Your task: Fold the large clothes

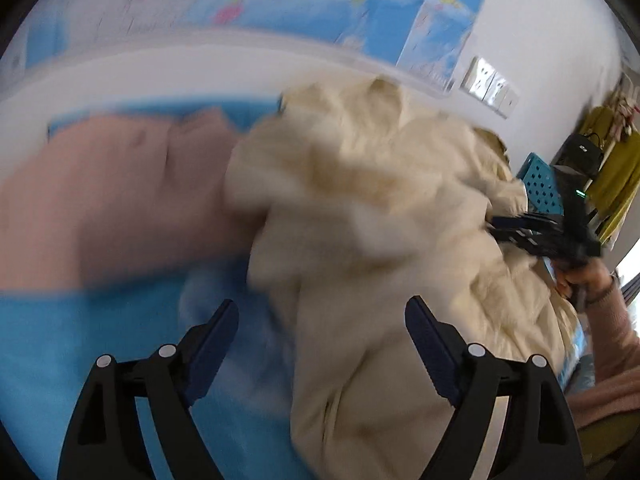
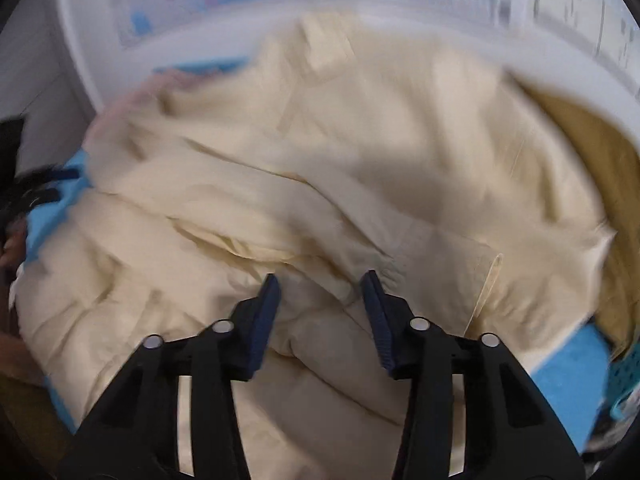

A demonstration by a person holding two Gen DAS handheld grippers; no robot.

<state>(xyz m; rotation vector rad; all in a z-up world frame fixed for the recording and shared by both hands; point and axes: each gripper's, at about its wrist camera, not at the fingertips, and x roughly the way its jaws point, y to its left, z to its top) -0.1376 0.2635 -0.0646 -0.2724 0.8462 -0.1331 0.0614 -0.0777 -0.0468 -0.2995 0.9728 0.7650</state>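
Left gripper (image 1: 322,314) — jaws spread, nothing clamped | right gripper (image 2: 320,284) — jaws parted over cream garment (image 2: 320,160), no grip seen | pink garment (image 1: 112,200) laid on blue surface (image 1: 60,340)

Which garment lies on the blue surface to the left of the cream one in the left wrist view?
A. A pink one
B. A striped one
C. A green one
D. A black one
A: the left wrist view shows a pink garment lying on the blue surface to the left of the crumpled cream garment.
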